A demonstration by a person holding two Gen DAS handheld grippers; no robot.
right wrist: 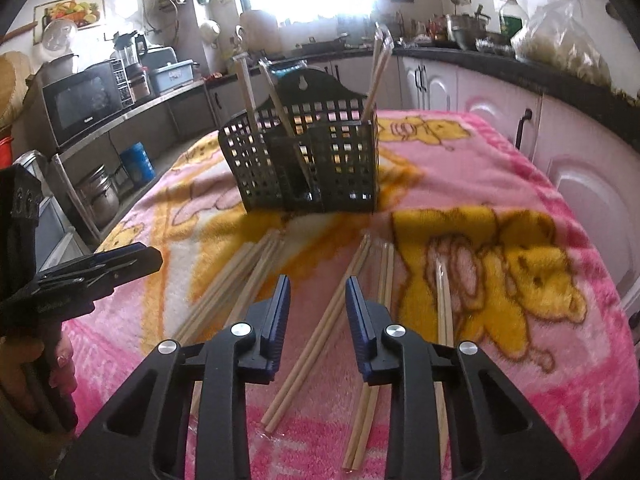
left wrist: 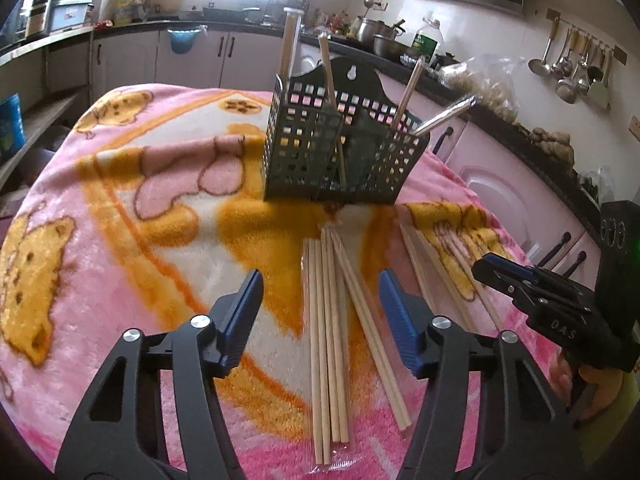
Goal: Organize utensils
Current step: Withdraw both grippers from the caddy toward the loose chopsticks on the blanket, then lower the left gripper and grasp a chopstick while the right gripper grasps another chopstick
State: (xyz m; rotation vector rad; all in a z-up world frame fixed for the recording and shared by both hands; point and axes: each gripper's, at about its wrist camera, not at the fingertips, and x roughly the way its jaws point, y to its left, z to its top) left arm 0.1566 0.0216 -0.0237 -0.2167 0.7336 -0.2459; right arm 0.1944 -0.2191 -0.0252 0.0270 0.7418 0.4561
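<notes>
Wooden chopsticks [left wrist: 328, 332] lie loose on the pink fleece blanket [left wrist: 120, 240]: your left gripper [left wrist: 320, 308] straddles that bunch half-wide and empty, your right gripper [right wrist: 318, 312] brackets a pair [right wrist: 312, 344] narrowly, pads apparently clear. You're at pickup; next, likely pinch and lift. Dark perforated plastic caddy [left wrist: 340, 152] behind holds a few upright sticks across its compartments.

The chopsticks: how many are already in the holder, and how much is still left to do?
Done: four wrapped pairs stand in the holder. In hand: nothing; the left gripper and right gripper hang open over loose chopsticks on the blanket. Left: all those lying pairs.
</notes>
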